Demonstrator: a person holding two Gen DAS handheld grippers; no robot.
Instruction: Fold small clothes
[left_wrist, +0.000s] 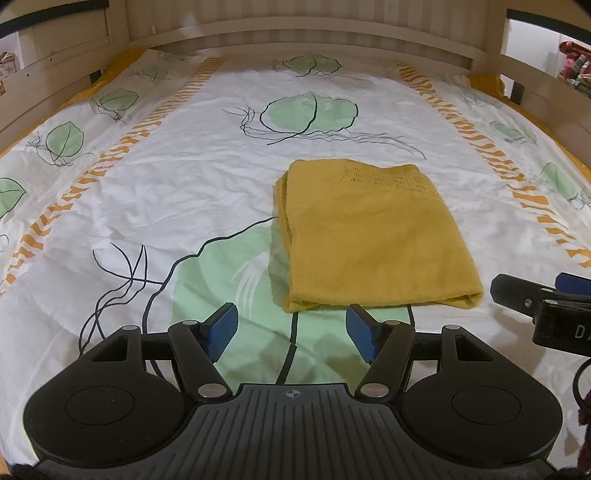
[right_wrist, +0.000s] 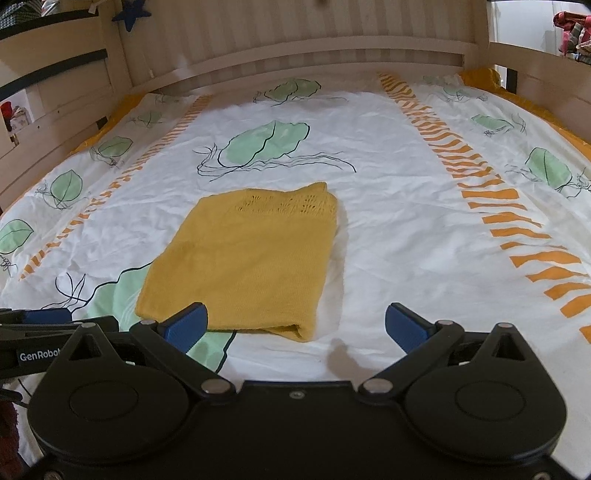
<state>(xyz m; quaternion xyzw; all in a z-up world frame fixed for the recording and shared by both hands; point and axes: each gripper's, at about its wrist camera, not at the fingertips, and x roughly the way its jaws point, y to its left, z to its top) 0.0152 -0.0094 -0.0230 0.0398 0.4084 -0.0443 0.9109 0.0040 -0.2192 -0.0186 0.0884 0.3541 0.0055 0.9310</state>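
Note:
A mustard-yellow knit garment (left_wrist: 373, 236) lies folded into a neat rectangle on the bed sheet, with an openwork band along its far edge. In the right wrist view the same garment (right_wrist: 251, 258) sits left of centre. My left gripper (left_wrist: 291, 325) is open just short of the garment's near edge, nothing between its blue pads. My right gripper (right_wrist: 295, 325) is open too, its left pad (right_wrist: 186, 326) near the garment's near edge, holding nothing. The right gripper (left_wrist: 546, 306) also shows at the right border of the left wrist view.
The white sheet (left_wrist: 184, 192) carries green leaf prints and orange striped bands. A pale wooden bed frame (right_wrist: 295, 48) with rails runs along the far side and both sides. Shelves with items (right_wrist: 572, 33) stand beyond the right rail.

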